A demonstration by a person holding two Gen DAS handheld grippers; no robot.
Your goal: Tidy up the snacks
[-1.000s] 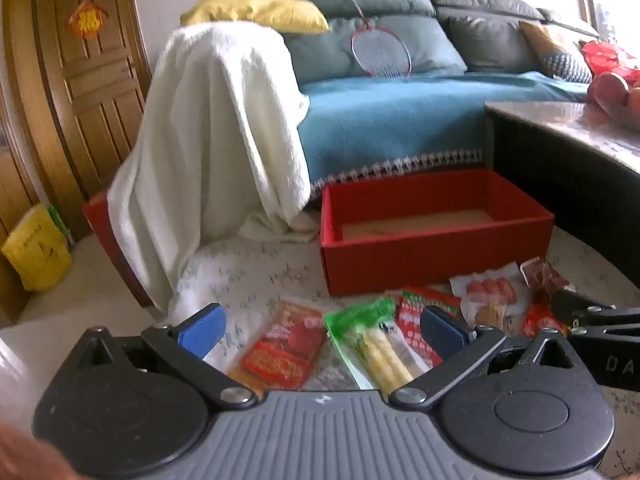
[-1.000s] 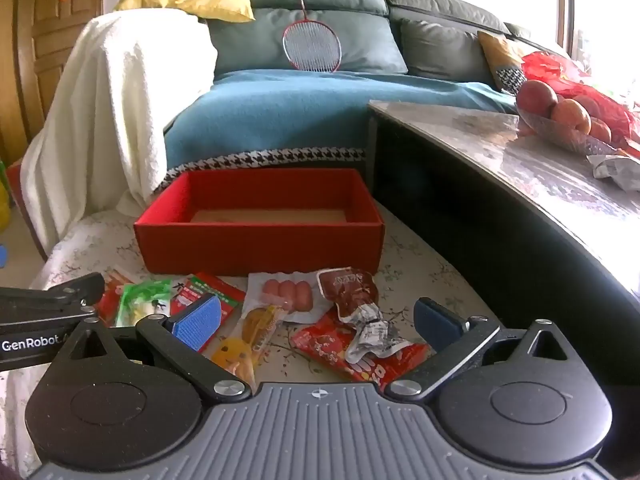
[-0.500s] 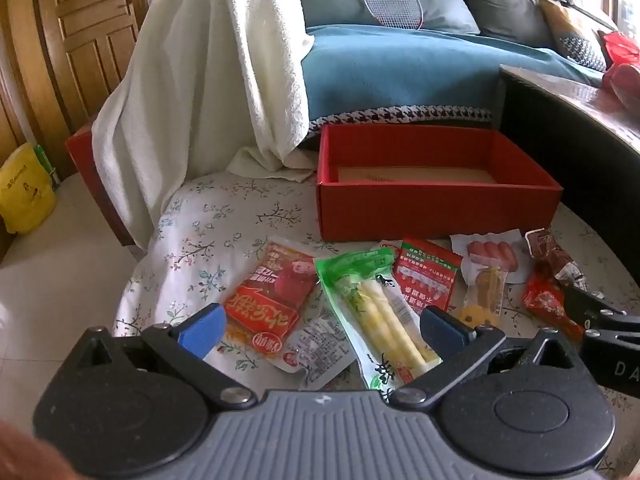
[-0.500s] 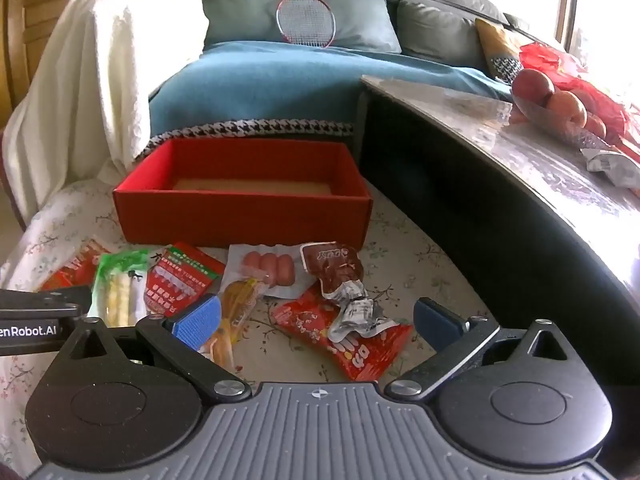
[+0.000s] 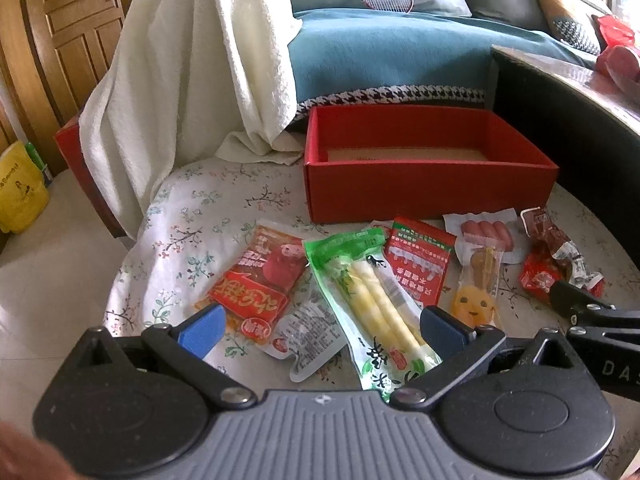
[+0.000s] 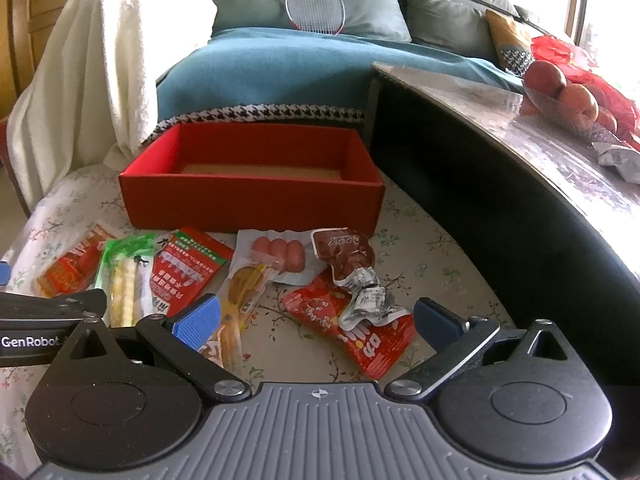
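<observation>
An empty red box (image 5: pixel 428 188) (image 6: pixel 252 200) stands on the floral-covered table. In front of it lie several snack packets: an orange-red packet (image 5: pixel 260 280), a green bamboo-shoot pack (image 5: pixel 372 296) (image 6: pixel 124 276), a red-green packet (image 5: pixel 420 264) (image 6: pixel 188 268), a sausage pack (image 5: pixel 484 232) (image 6: pixel 280 256), a yellow duck-faced pack (image 5: pixel 478 288) (image 6: pixel 240 296), a dark red packet (image 6: pixel 344 256) and a red crinkled packet (image 6: pixel 360 328). My left gripper (image 5: pixel 320 330) hovers open over the green pack. My right gripper (image 6: pixel 316 320) is open above the red crinkled packet.
A dark table (image 6: pixel 520 184) with a fruit bowl (image 6: pixel 568 100) rises at the right. A sofa with a blue cover (image 5: pixel 392 52), a white blanket (image 5: pixel 180 72) and a racket (image 6: pixel 316 4) stand behind the box. A wooden door (image 5: pixel 68 32) is at the left.
Both grippers have tilted down and come closer to the snacks, which now show more fully between the open fingers. Nothing on the table has moved.
</observation>
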